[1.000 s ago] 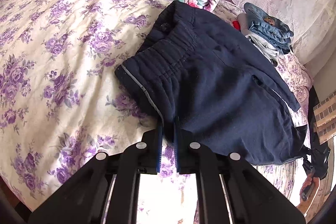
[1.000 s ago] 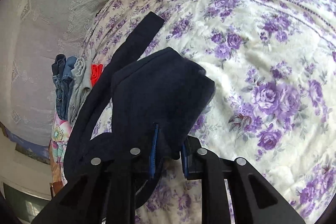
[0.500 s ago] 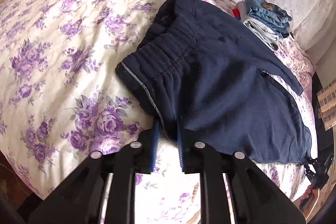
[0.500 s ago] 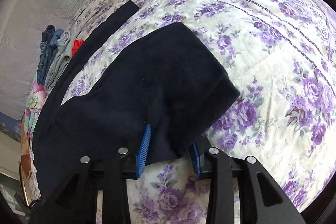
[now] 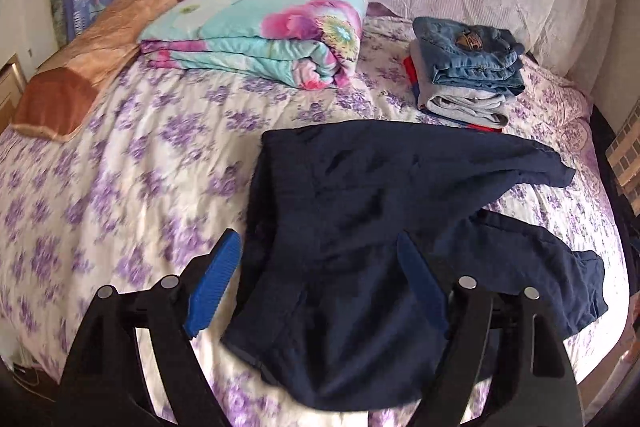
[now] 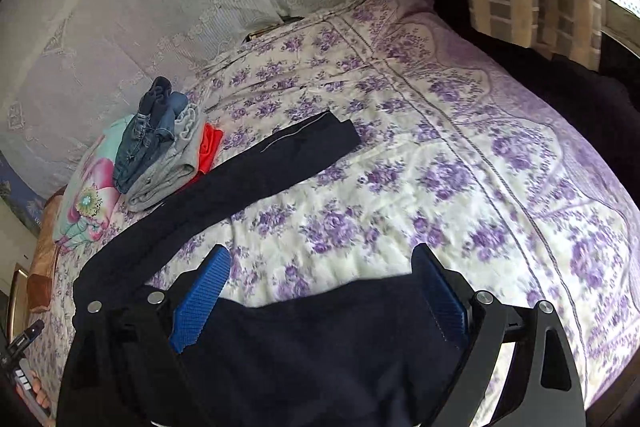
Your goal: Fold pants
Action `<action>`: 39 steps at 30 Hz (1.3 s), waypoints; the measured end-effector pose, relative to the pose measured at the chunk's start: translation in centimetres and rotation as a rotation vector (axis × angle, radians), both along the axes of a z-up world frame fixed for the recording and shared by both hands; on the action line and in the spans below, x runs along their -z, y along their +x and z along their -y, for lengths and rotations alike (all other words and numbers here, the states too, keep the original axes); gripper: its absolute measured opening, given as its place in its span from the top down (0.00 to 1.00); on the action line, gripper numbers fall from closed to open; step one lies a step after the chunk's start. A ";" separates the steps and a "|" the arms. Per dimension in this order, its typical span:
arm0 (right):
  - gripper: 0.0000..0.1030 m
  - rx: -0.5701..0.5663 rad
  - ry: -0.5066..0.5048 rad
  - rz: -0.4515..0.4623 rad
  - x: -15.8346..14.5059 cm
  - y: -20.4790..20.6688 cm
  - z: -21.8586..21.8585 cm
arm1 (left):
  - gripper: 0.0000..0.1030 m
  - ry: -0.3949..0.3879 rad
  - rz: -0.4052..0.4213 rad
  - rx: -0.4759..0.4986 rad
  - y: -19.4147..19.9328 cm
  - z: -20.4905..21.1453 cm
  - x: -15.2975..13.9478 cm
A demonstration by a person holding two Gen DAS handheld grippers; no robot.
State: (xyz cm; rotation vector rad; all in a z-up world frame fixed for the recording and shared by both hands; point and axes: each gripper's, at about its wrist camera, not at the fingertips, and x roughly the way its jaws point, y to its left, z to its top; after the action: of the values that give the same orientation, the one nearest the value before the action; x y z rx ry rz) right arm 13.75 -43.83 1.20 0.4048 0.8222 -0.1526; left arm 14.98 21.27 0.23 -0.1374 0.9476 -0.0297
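Dark navy pants (image 5: pixel 352 227) lie spread on the flowered bedspread (image 5: pixel 160 155), waist end near me, one leg reaching right. My left gripper (image 5: pixel 320 247) is open above the waist end, its blue pads wide apart, holding nothing. In the right wrist view the pants (image 6: pixel 312 347) lie under my right gripper (image 6: pixel 320 263), which is open and empty. One leg (image 6: pixel 256 171) runs off towards the far left beside the clothes stack.
A folded floral quilt (image 5: pixel 272 31) and a brown pillow (image 5: pixel 72 83) lie at the back. A stack of folded jeans and grey clothes (image 5: pixel 464 75) sits at the back right, also in the right wrist view (image 6: pixel 160 151). The bed edge (image 6: pixel 600 267) drops off at right.
Both grippers have let go of the pants and opened wide. Both have lifted and drawn back, so more of the bed shows. The pants now lie flat.
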 end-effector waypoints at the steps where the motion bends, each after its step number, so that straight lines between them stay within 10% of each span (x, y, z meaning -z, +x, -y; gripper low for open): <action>1: 0.10 -0.001 0.007 -0.030 0.7 2.9 0.1 | 0.24 0.001 -0.031 0.031 2.5 0.8 0.8; 7: 0.29 0.012 0.135 -0.221 8.0 16.6 1.5 | 0.27 0.070 -0.225 0.068 12.8 2.9 8.0; 10: 0.49 0.012 0.170 -0.266 10.9 20.1 1.9 | 0.27 0.099 -0.213 0.069 14.1 2.9 9.3; 15: 0.48 0.024 0.213 -0.247 13.2 22.8 2.3 | 0.25 0.146 -0.183 0.089 14.2 3.2 10.2; 18: 0.88 0.022 0.210 -0.222 13.1 23.1 2.0 | 0.25 0.170 -0.178 0.084 14.2 3.6 10.3; 25: 0.89 0.030 0.133 -0.186 7.9 17.7 2.1 | 0.38 0.159 -0.179 0.122 13.3 3.4 9.5; 29: 0.88 0.049 0.096 -0.269 9.9 15.5 2.2 | 0.39 0.178 -0.178 0.125 13.1 3.6 10.0; 32: 0.81 0.052 0.079 -0.307 13.7 16.4 2.3 | 0.39 0.216 -0.181 0.127 13.6 4.4 10.8; 36: 0.49 0.037 0.055 -0.355 12.1 16.4 0.8 | 0.39 0.221 -0.199 0.165 13.4 4.3 10.0; 39: 0.49 0.001 -0.007 -0.314 8.7 13.8 -1.6 | 0.38 0.217 -0.161 0.187 12.4 2.9 7.1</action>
State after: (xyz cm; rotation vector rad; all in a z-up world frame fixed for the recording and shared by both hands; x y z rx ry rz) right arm 27.59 -42.19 -7.51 0.3800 1.1305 -0.2238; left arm 27.42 18.39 -6.91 0.1517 1.1153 -0.0892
